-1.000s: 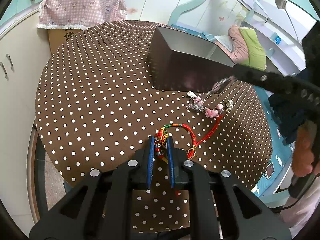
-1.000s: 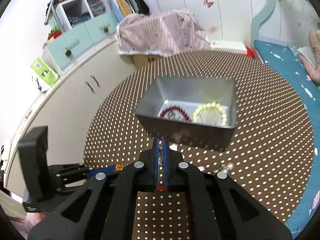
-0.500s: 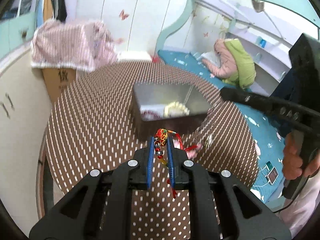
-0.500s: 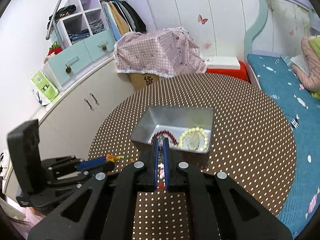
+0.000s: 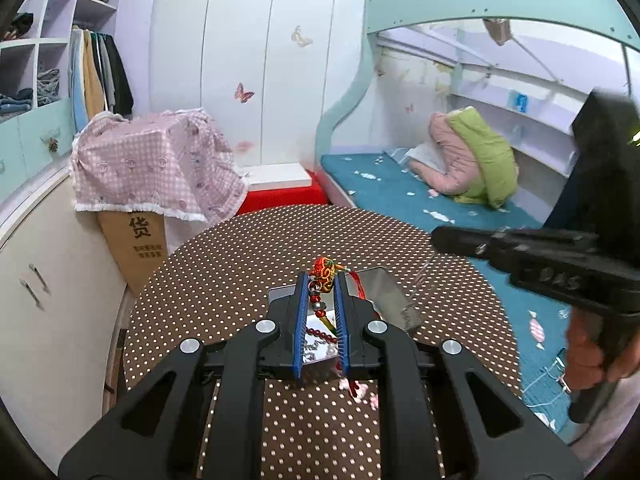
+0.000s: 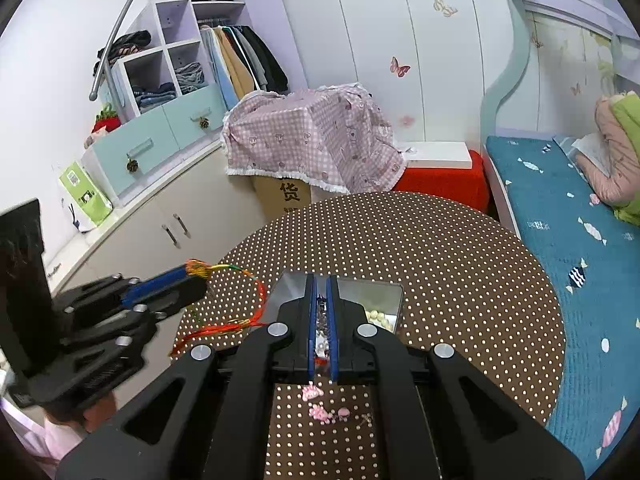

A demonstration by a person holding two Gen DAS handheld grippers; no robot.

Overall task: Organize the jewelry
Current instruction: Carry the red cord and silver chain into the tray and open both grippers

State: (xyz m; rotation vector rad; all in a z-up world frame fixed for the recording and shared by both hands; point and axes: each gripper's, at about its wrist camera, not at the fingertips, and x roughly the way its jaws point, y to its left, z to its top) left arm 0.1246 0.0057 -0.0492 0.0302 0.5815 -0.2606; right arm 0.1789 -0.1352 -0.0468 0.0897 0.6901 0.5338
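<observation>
Left tongs (image 5: 321,280), lower centre of the left wrist view, were clenched on a red corded bracelet (image 5: 325,273); its knotted charm stood between the blue pads and its beads hung below them. In the right wrist view the same bracelet's red cord (image 6: 260,300) trailed in a loop from the tongs at the left edge. Right tongs (image 6: 322,280), lower centre of the right wrist view, were clenched on a beaded chain (image 6: 321,320), whose pink charms (image 6: 320,412) hung low over the bench. The metal tin (image 6: 352,288) sat on the dotted brown bench (image 6: 460,280) just behind both tongs and held a cream bead bracelet (image 6: 378,316). A hand (image 5: 588,356) gripped the right tool at right.
</observation>
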